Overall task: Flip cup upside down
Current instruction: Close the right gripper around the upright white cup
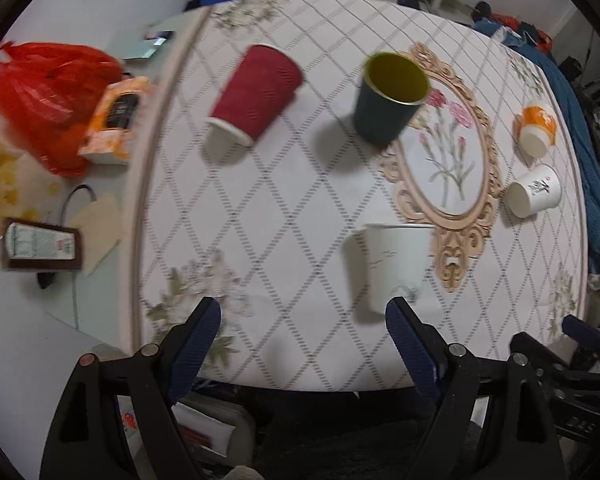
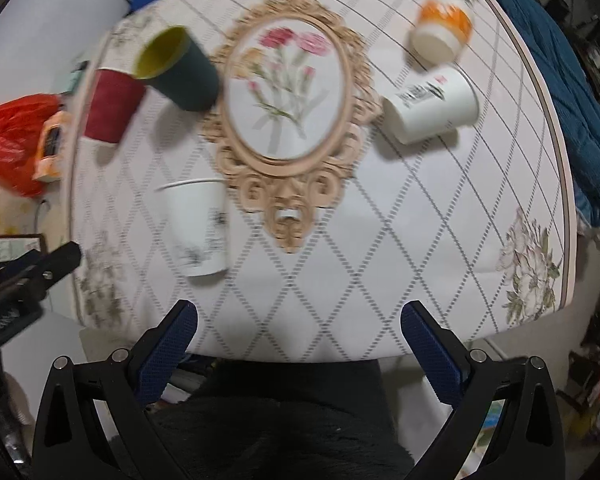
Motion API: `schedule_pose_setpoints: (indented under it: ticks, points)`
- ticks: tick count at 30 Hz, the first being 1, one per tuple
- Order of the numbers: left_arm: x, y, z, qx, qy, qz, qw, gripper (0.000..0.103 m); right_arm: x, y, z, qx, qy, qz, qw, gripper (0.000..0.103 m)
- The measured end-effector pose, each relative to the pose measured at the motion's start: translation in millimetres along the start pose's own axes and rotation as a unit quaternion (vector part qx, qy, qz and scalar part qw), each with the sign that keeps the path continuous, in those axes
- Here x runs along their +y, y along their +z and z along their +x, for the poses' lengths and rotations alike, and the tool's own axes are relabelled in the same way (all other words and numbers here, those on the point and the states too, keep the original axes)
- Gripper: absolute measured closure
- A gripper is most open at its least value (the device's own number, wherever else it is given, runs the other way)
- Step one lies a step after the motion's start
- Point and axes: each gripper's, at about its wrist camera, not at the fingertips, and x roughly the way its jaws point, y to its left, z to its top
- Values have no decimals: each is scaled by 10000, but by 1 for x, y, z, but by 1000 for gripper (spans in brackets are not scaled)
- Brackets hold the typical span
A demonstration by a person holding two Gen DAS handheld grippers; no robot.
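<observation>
Several cups stand on a patterned table [image 1: 284, 216] [image 2: 340, 264]. A dark green cup with a yellow inside [image 1: 388, 98] [image 2: 178, 70] stands mouth up. A white paper cup [image 1: 394, 266] [image 2: 198, 226] stands mouth up near the front. A red ribbed cup [image 1: 256, 94] [image 2: 110, 106], an orange-and-white cup [image 1: 536, 130] [image 2: 442, 32] and a white printed cup [image 1: 534, 192] [image 2: 432, 104] stand upside down. My left gripper [image 1: 302, 316] is open and empty, just in front of the white paper cup. My right gripper [image 2: 300, 318] is open and empty at the table's front edge.
Left of the table lie a red plastic bag [image 1: 48, 96] [image 2: 8, 136], an orange box [image 1: 118, 120] and a framed card [image 1: 40, 246]. A blue cloth [image 1: 580, 128] [image 2: 560, 92] hangs along the right side. The left gripper's tip shows in the right wrist view [image 2: 60, 260].
</observation>
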Motion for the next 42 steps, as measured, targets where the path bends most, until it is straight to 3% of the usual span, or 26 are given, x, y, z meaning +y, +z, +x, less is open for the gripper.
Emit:
schedule_pose_setpoints:
  ticks: [7, 13, 21, 24, 27, 29, 30, 32, 33, 34, 36, 37, 38, 40, 42]
  points:
    - [34, -18, 6, -174, 312, -247, 9991, 10, 44, -7, -12, -254, 159, -256, 9992, 0]
    - [56, -24, 25, -72, 528, -549, 9971, 10, 67, -1, 4, -90, 252, -487, 9985, 1]
    - [69, -25, 48, 167, 529, -955, 9939, 10, 93, 22, 26, 132, 206, -1007, 9946, 1]
    - [69, -23, 52, 187, 523, -1027, 9932, 10, 104, 31, 26, 111, -23, -1478, 9890, 1]
    - [68, -21, 54, 155, 535, -1094, 9924, 10, 119, 36, 15, -222, -358, -2498, 9674, 1]
    - [65, -19, 57, 129, 566, -1100, 9922, 10, 135, 32, 8, -495, -834, -3662, 9254, 1]
    - [63, -19, 60, 140, 594, -1086, 9922, 10, 143, 25, 6, -647, -1151, -4296, 8933, 1]
    - [61, -19, 67, 198, 583, -1098, 9920, 10, 155, 7, 6, -939, -1875, -5575, 8032, 1]
    - [60, -20, 70, 227, 571, -1112, 9919, 10, 159, -7, 11, -1048, -2251, -6285, 7371, 1]
    - [59, -21, 74, 270, 579, -1127, 9916, 10, 160, -16, 16, -1096, -2448, -6715, 6908, 1]
    - [60, -24, 84, 354, 594, -1182, 9906, 10, 156, -39, 29, -1153, -2743, -7593, 5788, 1]
    - [61, -26, 90, 411, 640, -1229, 9895, 10, 151, -53, 39, -1146, -2845, -8048, 5081, 1]
    - [62, -28, 95, 452, 677, -1261, 9887, 10, 146, -61, 46, -1106, -2885, -8329, 4591, 2]
    - [64, -33, 104, 537, 745, -1310, 9871, 10, 132, -79, 66, -1000, -2918, -8891, 3382, 8]
    - [66, -37, 113, 622, 819, -1338, 9857, 10, 119, -92, 83, -912, -2926, -9217, 2379, 10]
